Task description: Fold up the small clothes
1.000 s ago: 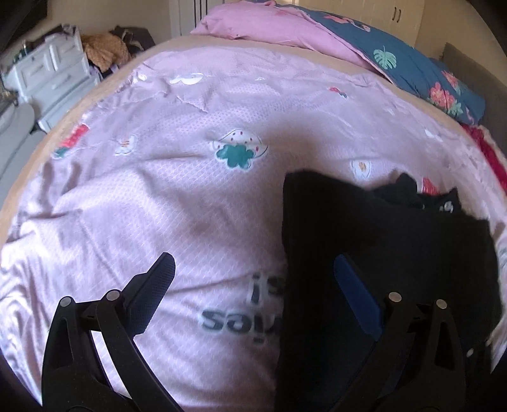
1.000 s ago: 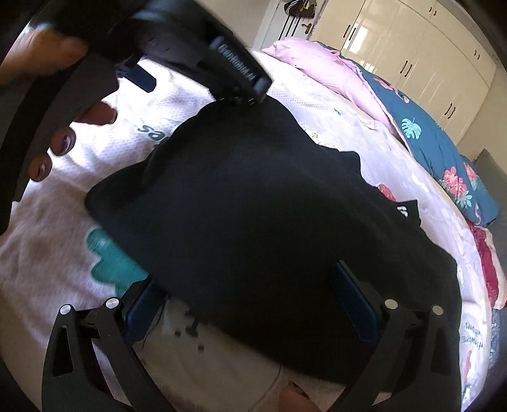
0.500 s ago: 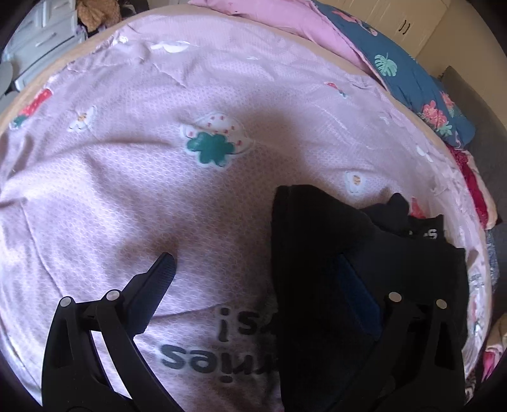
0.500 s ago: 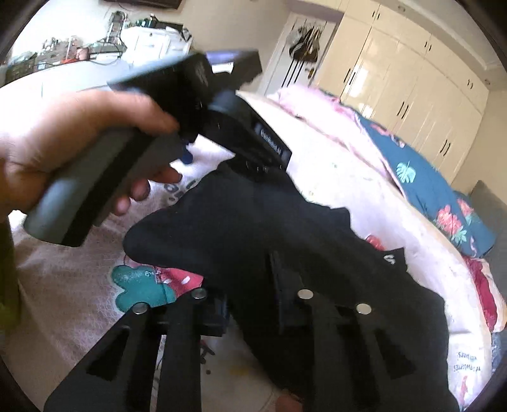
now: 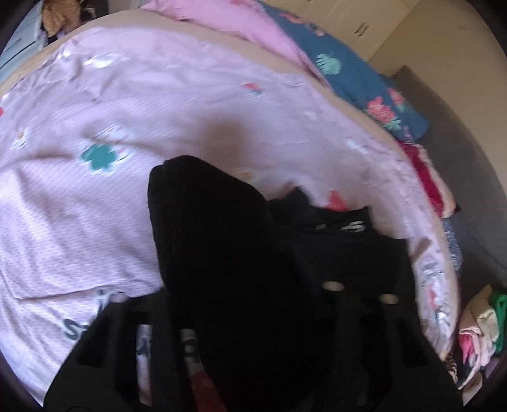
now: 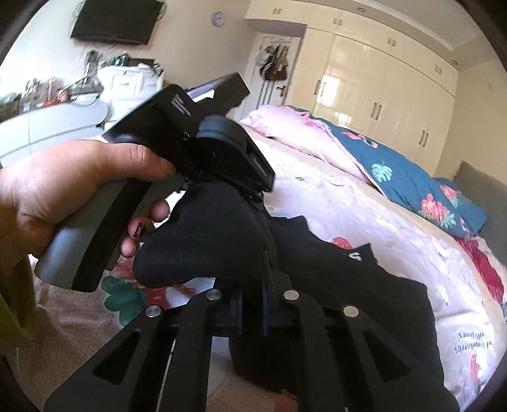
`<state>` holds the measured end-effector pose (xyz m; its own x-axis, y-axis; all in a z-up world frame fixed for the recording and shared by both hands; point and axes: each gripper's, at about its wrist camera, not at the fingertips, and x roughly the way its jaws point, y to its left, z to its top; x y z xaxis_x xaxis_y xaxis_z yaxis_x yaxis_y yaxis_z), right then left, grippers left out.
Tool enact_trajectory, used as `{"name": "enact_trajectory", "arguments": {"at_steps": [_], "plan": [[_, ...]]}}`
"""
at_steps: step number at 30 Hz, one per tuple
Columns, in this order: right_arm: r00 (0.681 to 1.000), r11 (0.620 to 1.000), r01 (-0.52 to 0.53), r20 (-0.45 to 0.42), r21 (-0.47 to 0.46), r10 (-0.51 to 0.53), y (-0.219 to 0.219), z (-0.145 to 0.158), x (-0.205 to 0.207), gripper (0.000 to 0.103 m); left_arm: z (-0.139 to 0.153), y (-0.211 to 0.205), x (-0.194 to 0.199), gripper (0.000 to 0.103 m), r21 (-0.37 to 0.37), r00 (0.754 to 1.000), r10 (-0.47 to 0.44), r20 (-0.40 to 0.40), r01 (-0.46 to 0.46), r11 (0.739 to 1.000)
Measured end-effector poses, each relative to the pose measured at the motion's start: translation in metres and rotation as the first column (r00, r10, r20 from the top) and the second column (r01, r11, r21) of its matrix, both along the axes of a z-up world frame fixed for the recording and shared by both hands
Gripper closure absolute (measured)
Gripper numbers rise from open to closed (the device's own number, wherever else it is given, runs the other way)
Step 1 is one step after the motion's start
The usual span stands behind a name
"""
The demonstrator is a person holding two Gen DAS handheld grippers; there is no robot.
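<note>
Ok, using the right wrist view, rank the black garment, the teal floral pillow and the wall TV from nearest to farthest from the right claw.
1. black garment, pinched in the right claw.
2. teal floral pillow, right, across the bed.
3. wall TV, upper left, on the far wall.

Pink printed bedspread (image 5: 164,104), pink pillow (image 6: 298,126), blue floral duvet (image 6: 412,177), cream wardrobes (image 6: 380,88), wall television (image 6: 115,20), white dresser (image 6: 126,85), clothes pile (image 5: 481,329)
</note>
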<state>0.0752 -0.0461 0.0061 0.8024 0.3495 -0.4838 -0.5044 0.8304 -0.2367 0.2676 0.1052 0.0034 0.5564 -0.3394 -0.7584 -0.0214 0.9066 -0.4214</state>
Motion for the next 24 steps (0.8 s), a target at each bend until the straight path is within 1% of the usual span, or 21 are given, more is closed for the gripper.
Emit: {"name": "enact_trajectory", "arguments": {"at_steps": [2, 4, 10, 13, 16, 18, 24], "plan": [[1.0, 0.999, 0.025, 0.005, 0.03, -0.025, -0.01, 0.005, -0.003, 0.096, 0.015, -0.015, -0.002, 0.088, 0.017, 0.999, -0.016, 0.033, 0.015, 1.0], [0.999, 0.997, 0.047, 0.008, 0.061, -0.048, -0.019, 0.008, -0.004, 0.096, 0.027, -0.029, -0.003, 0.09, 0.036, 0.998, -0.037, 0.059, 0.035, 0.999], [0.99, 0.973, 0.137, 0.013, 0.188, -0.142, -0.056, 0.024, -0.012, 0.096, 0.061, -0.072, -0.007, 0.091, 0.069, 0.988, -0.099, 0.116, 0.092, 0.993], [0.98, 0.947, 0.193, -0.005, 0.256, -0.199, -0.077, 0.028, -0.014, 0.096, 0.069, -0.091, -0.009, 0.091, 0.082, 0.984, -0.124, 0.125, 0.114, 0.99], [0.971, 0.925, 0.236, -0.031, 0.297, -0.238, -0.095, 0.029, -0.012, 0.096, 0.075, -0.113, -0.008, 0.091, 0.101, 0.981, -0.151, 0.124, 0.139, 0.985], [0.962, 0.904, 0.269, -0.06, 0.331, -0.265, -0.108, 0.029, -0.011, 0.096, 0.076, -0.126, -0.005, 0.091, 0.109, 0.979, -0.164, 0.119, 0.152, 0.982], [0.94, 0.859, 0.342, -0.135, 0.381, -0.315, -0.137, 0.023, -0.007, 0.096, 0.067, -0.157, 0.004, 0.091, 0.119, 0.977, -0.194, 0.086, 0.184, 0.976]]}}
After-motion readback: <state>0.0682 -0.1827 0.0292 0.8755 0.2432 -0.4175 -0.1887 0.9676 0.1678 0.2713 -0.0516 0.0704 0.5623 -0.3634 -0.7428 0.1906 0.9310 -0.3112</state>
